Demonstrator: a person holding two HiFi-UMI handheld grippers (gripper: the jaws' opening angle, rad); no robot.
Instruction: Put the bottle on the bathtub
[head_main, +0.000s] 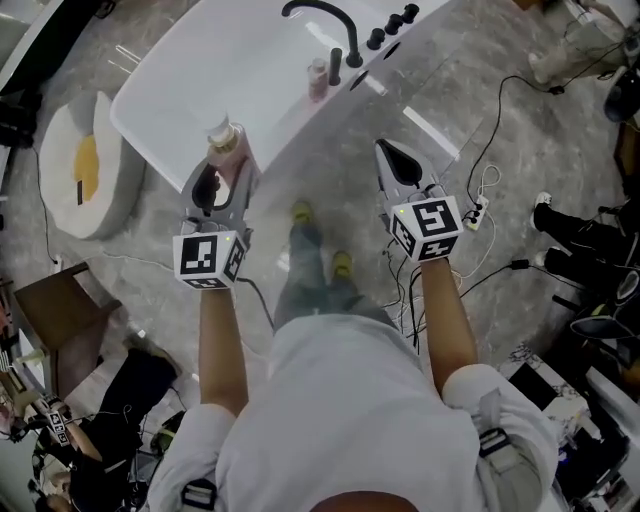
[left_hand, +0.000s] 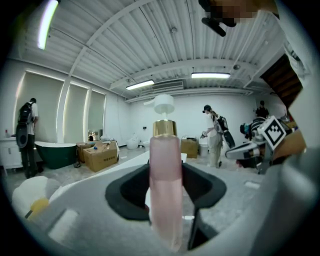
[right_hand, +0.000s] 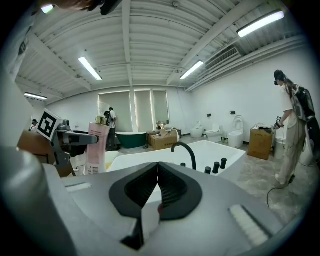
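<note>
The left gripper (head_main: 220, 178) is clamped on a pink bottle (left_hand: 166, 180). Its 2 jaws press on the lower body from either side. The bottle stands upright between them, its gold collar and white pump head rising above the jaw tips.

In the head view the bottle hangs over the near corner of the white bathtub (head_main: 200, 90). Whether its base touches the rim cannot be told.

The right gripper (right_hand: 158, 182) has its jaws closed together with nothing between them. It is level with the left gripper and well to that gripper's right, over the grey floor just short of the tub.

The tub lies ahead of both grippers. A curved black tap (head_main: 325, 15) stands ahead of the right gripper on the tub's far rim. 3 black knobs (head_main: 392, 25) sit just to the right of the tap.

A small pink item (head_main: 318, 78) stands on the rim near the tap, ahead of the gap between the 2 grippers.
</note>
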